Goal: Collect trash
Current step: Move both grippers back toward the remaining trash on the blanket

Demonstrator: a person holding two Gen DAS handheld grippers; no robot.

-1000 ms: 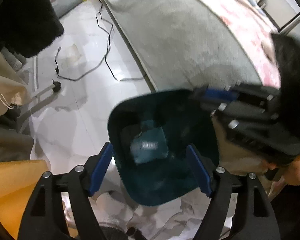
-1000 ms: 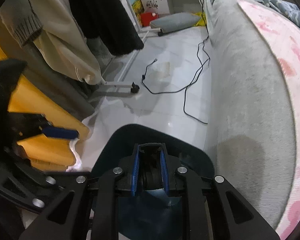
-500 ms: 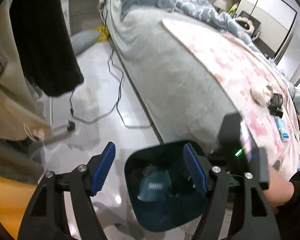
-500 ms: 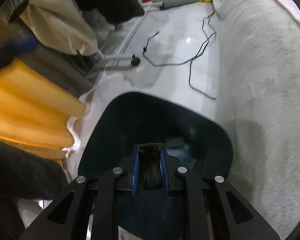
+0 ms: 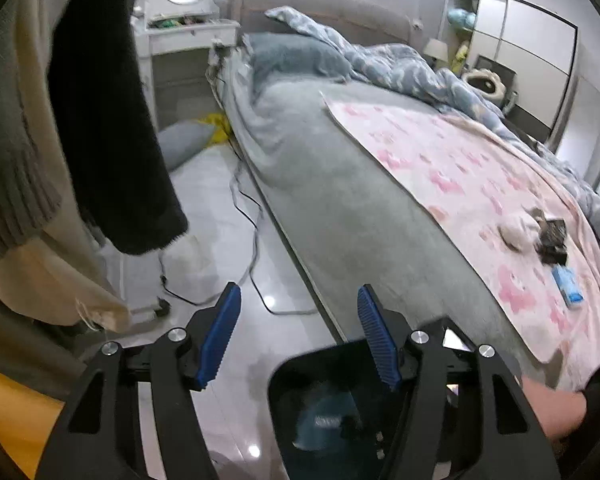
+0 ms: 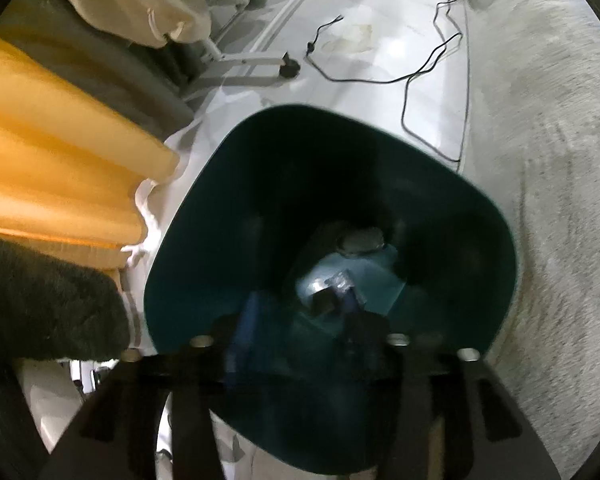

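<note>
Left gripper (image 5: 298, 336) jaws closing, empty; right gripper (image 6: 296, 316) jaws opening – blurred – over bin (image 6: 380, 152).

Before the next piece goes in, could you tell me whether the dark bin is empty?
Not empty: the right wrist view shows pale blue packaging lying at the bottom of the bin.

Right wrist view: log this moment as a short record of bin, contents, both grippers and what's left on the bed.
bin: dark teal bin on floor beside bed
contents: pale blue packet, small dark scrap
right gripper: over bin, jaws opening, nothing gripped
left gripper: jaws closing, empty
remaining on pink blanket: crumpled tissue, dark wrapper, blue packet
</note>
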